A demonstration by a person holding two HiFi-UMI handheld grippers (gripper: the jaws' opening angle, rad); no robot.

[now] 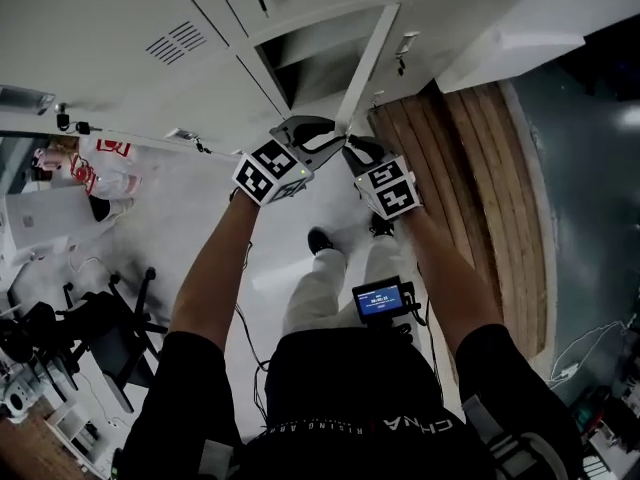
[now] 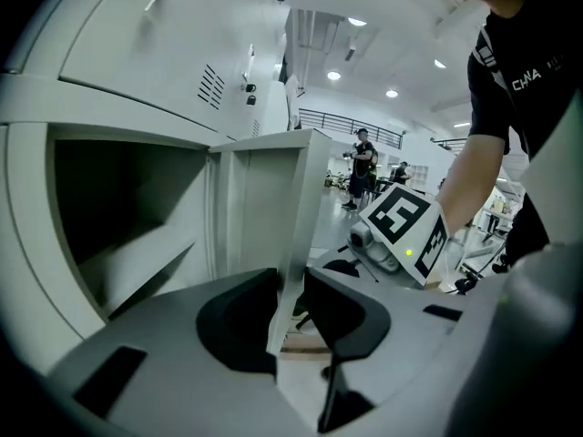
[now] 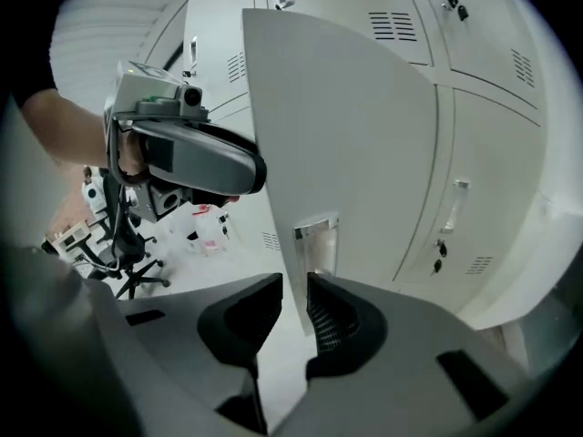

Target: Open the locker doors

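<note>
Item: locker door point(image 1: 365, 63), swung out from its compartment; left gripper point(image 2: 290, 291) and right gripper point(image 3: 293, 306) both clamped on its free edge. Handling: move the 2 grippers together along the hinge arc; avoid twisting the thin sheet.

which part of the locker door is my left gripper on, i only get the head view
Observer: The left gripper view shows the left gripper with the free edge of the open locker door between its jaws. The pads look pressed against it.
Operator: and the right one
Observer: In the right gripper view, the right gripper has closed on that same edge, just below the door's recessed handle.
Operator: anyone near the door
Observer: Nobody is close. The left gripper view shows people standing far down the hall beyond the door.
</note>
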